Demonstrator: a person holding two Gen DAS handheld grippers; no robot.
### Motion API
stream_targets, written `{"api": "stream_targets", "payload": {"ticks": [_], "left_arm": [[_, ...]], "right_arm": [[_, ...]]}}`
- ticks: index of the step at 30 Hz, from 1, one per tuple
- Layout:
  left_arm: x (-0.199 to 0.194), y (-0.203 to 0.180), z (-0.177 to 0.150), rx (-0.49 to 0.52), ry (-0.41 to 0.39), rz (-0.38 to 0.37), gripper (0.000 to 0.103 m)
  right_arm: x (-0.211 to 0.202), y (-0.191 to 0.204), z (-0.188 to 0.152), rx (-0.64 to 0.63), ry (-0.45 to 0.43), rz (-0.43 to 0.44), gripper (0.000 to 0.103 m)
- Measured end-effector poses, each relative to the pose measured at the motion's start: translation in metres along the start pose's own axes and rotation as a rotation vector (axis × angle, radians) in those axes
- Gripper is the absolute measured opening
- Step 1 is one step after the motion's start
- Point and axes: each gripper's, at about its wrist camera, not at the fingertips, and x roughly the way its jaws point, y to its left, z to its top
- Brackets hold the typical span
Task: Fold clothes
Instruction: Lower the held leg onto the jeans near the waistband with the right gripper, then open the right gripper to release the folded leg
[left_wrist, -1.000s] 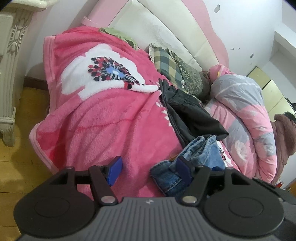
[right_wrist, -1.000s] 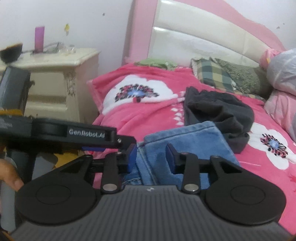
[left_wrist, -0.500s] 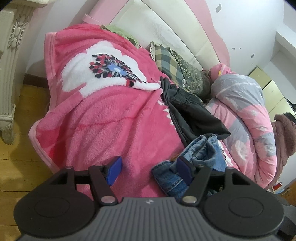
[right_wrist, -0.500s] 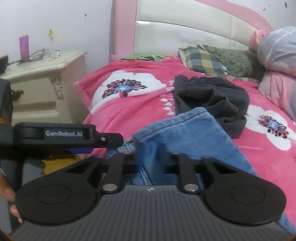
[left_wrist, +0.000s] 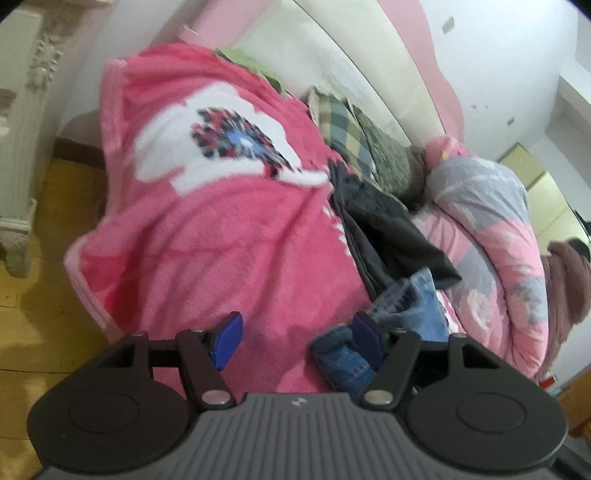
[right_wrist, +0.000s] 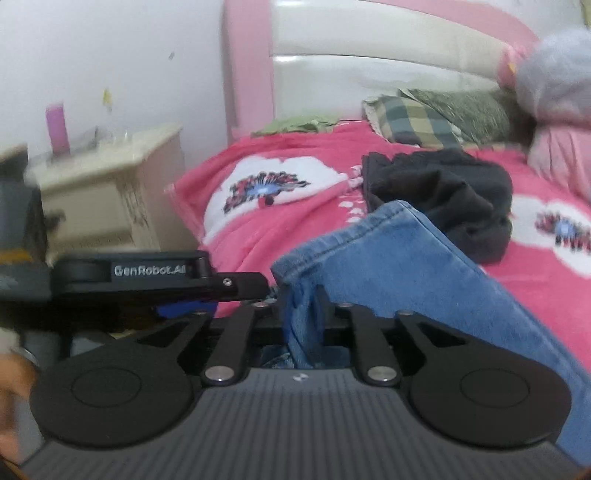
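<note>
Right wrist view: our right gripper (right_wrist: 301, 317) pinches the faded blue denim jeans (right_wrist: 399, 266), left gripper (left_wrist: 297, 341) wide open, so we'd keep that fold taut.

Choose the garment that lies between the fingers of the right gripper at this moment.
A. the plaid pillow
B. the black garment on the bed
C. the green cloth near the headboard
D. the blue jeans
D: in the right wrist view the right gripper has a fold of the blue jeans bunched between its fingers, while the black garment lies apart, farther up the bed.
</note>
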Motion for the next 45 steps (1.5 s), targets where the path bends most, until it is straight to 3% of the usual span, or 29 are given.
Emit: {"api": "stream_targets", "payload": {"ticks": [1,4,7,10,14,16,19,21,24,25,26,27,28,31,34,36,39,40,42,44,45], "left_arm": [[-0.005,0.0,0.003,-0.004,-0.018,-0.001,0.066],[-0.021,-0.013,0.009,0.042,-0.088,-0.053,0.066],[-0.03,-0.04,0.01,0.17,-0.132,-0.135,0.068],[-0.016,-0.067,0.002,0.267,-0.061,-0.192,0.07],[0.022,-0.081,-0.013,0.352,0.04,-0.042,0.068],[0.033,-0.079,-0.015,0.353,0.067,-0.001,0.069],[0.041,-0.075,-0.013,0.338,0.085,0.028,0.069],[0.042,-0.074,-0.014,0.339,0.082,0.041,0.07],[0.044,-0.074,-0.018,0.354,0.071,0.057,0.071],[0.044,-0.075,-0.018,0.361,0.069,0.062,0.071],[0.044,-0.076,-0.018,0.368,0.069,0.065,0.071],[0.043,-0.077,-0.019,0.372,0.069,0.067,0.071],[0.042,-0.078,-0.019,0.372,0.069,0.067,0.071],[0.042,-0.078,-0.02,0.37,0.069,0.067,0.071],[0.042,-0.078,-0.021,0.384,0.062,0.068,0.072],[0.042,-0.077,-0.022,0.391,0.057,0.065,0.073],[0.043,-0.077,-0.021,0.393,0.062,0.062,0.074],[0.043,-0.076,-0.02,0.394,0.062,0.058,0.074],[0.042,-0.074,-0.02,0.396,0.057,0.046,0.075],[0.037,-0.073,-0.02,0.396,0.042,0.032,0.074],[0.031,-0.074,-0.02,0.398,0.024,0.027,0.073]], "right_arm": [[-0.01,-0.004,0.0,0.034,-0.017,0.014,0.029],[-0.055,-0.015,-0.007,0.112,-0.074,0.027,0.031],[-0.115,-0.033,-0.031,0.176,-0.118,-0.053,0.036],[-0.18,-0.06,-0.069,0.28,-0.161,-0.189,0.046],[-0.26,-0.095,-0.119,0.431,-0.193,-0.444,0.046],[-0.292,-0.111,-0.134,0.512,-0.229,-0.512,0.046],[-0.319,-0.118,-0.138,0.506,-0.266,-0.576,0.043],[-0.316,-0.114,-0.143,0.426,-0.235,-0.566,0.043],[-0.271,-0.124,-0.18,0.384,0.037,-0.552,0.042],[-0.263,-0.128,-0.196,0.403,0.076,-0.542,0.043],[-0.268,-0.128,-0.199,0.424,0.023,-0.533,0.041],[-0.272,-0.131,-0.191,0.434,0.035,-0.53,0.038],[-0.276,-0.131,-0.179,0.419,0.014,-0.546,0.03],[-0.282,-0.139,-0.142,0.322,-0.1,-0.557,0.03],[-0.257,-0.176,-0.13,0.313,-0.123,-0.551,0.03],[-0.231,-0.209,-0.138,0.353,-0.082,-0.561,0.03],[-0.21,-0.251,-0.163,0.512,-0.048,-0.519,0.027],[-0.219,-0.254,-0.162,0.577,-0.077,-0.498,0.027],[-0.244,-0.257,-0.164,0.719,-0.15,-0.447,0.032],[-0.268,-0.254,-0.173,0.826,-0.184,-0.392,0.047],[-0.278,-0.255,-0.18,0.876,-0.18,-0.365,0.048]]}}
